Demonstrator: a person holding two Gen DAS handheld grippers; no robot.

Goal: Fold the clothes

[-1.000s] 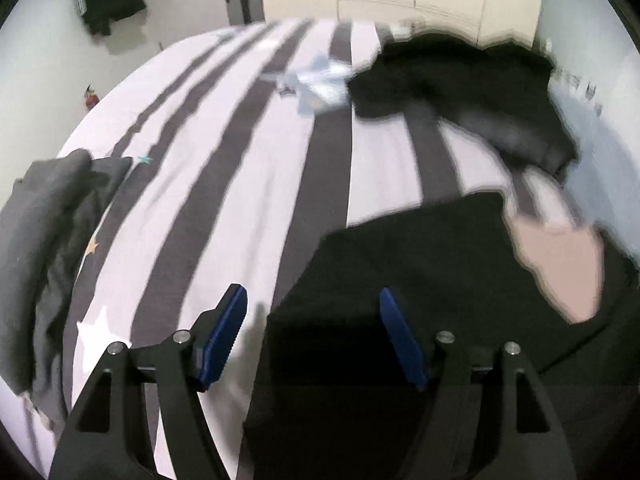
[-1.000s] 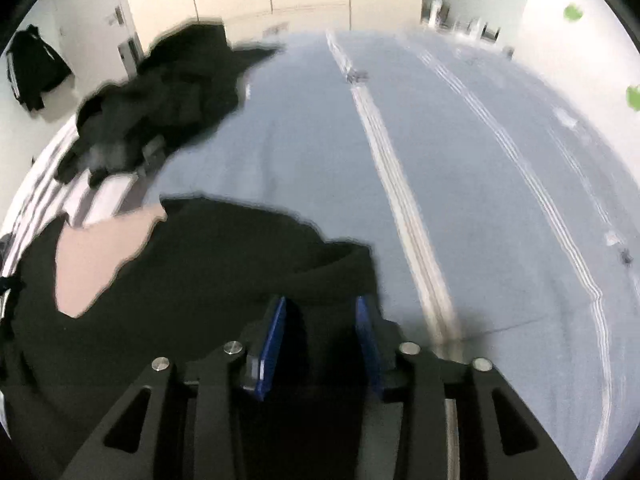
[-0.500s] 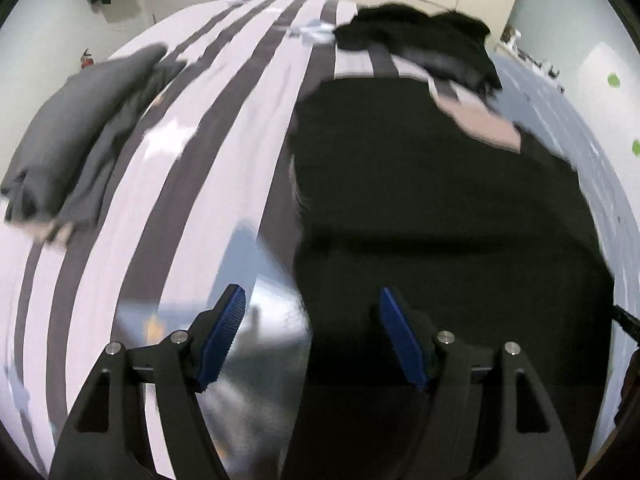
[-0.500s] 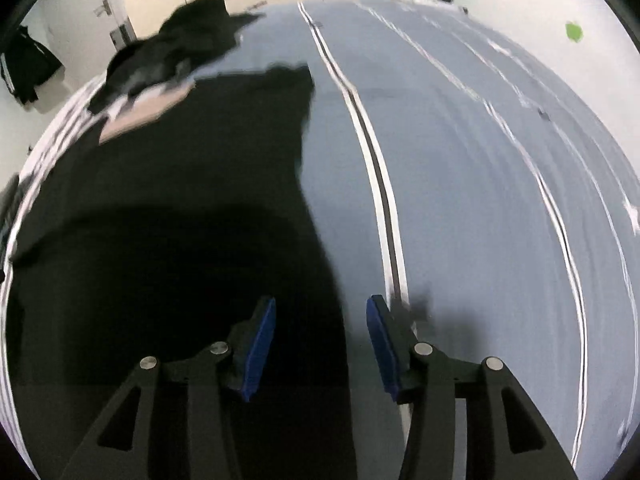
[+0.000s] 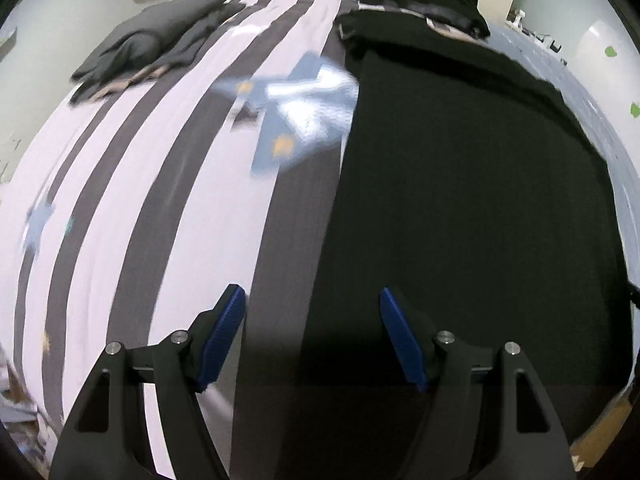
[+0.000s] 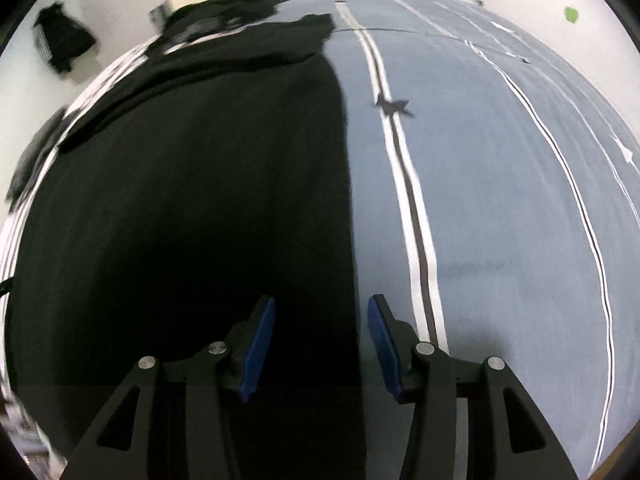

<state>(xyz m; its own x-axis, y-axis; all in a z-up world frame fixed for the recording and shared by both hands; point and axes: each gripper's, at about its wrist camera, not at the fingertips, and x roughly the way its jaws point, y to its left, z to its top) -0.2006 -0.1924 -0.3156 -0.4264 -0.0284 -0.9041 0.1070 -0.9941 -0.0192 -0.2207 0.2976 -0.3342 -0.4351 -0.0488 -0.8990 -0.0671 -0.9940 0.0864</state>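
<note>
- Currently, at the far left of the left wrist view, a folded grey garment point(image 5: 160, 36) lies at the far edge of the bed point(image 5: 132, 208), well apart from the work; it looks already dealt with.
- Next, the left hand-held gripper point(image 5: 312, 336) hangs over the near part of the bed with its blue pads set wide and nothing between them; the left edge of the black garment point(image 5: 460, 184) runs under the gap.
- Then, the black garment lies spread flat on the bed, across the seam where the striped cover meets the plain blue cover point(image 6: 500, 184).
- Its long axis runs away from the cameras, from the near edge of the bed toward the far wall; its side edges look straight and roughly parallel.
- Which end is the collar cannot be told; a narrower part, perhaps a sleeve or a fold, sits at the far end.
- Beyond it, a heap of dark clothes point(image 5: 424, 0) lies crumpled at the far end, touching or just beside the spread garment, and is probably left to fold.
- Lastly, the right hand-held gripper point(image 6: 320, 348) has its pads moderately parted and gripping nothing, with the garment's right edge below the gap.
- By my judgement, this garment is laid out or part-folded, with further folds to come.
</note>
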